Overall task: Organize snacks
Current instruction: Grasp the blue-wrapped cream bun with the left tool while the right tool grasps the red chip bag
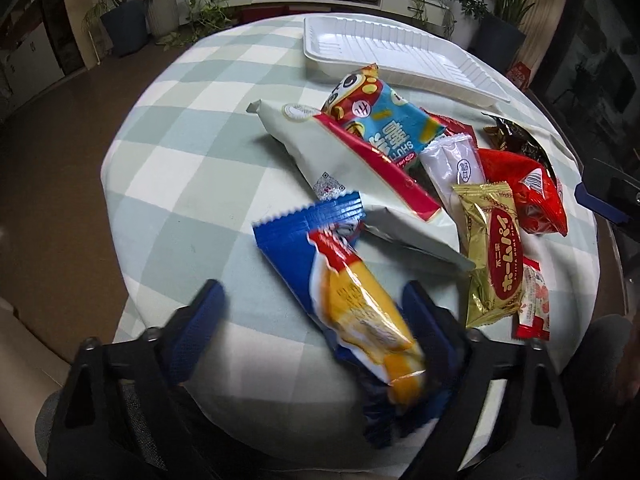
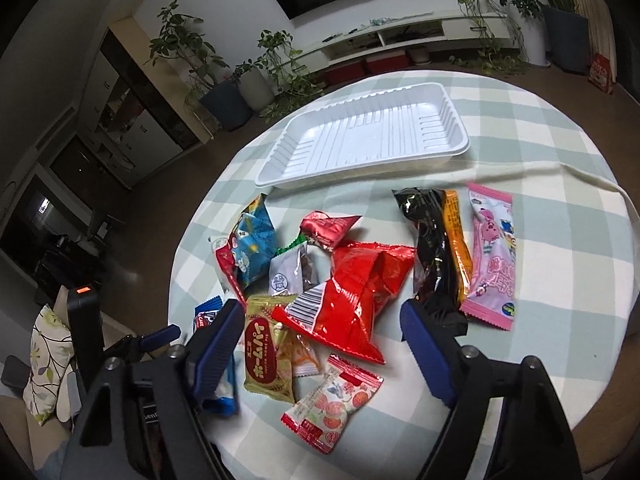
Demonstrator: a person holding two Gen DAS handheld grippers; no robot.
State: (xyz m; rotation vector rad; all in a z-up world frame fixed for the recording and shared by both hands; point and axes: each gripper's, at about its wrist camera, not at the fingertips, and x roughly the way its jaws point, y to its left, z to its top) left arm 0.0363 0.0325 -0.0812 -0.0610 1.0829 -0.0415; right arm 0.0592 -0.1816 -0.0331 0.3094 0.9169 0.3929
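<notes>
A heap of snack packets lies on a round table with a checked cloth (image 1: 180,140). My left gripper (image 1: 312,286) is open, and a blue and yellow packet (image 1: 360,300) lies between its fingers, close to the right one. Beyond it are a large white bag with a red stripe (image 1: 340,164) and a blue cartoon packet (image 1: 384,120). My right gripper (image 2: 322,306) is open over a red bag (image 2: 360,292), a gold packet (image 2: 264,352) and a strawberry packet (image 2: 332,404), pressing on none of them. An empty white tray (image 2: 360,140) (image 1: 400,56) sits at the far side.
A pink packet (image 2: 492,264) and a black and orange one (image 2: 436,248) lie to the right of the heap. The table edge curves close on the left. Potted plants (image 2: 224,92) and a low white shelf (image 2: 400,36) stand beyond the table.
</notes>
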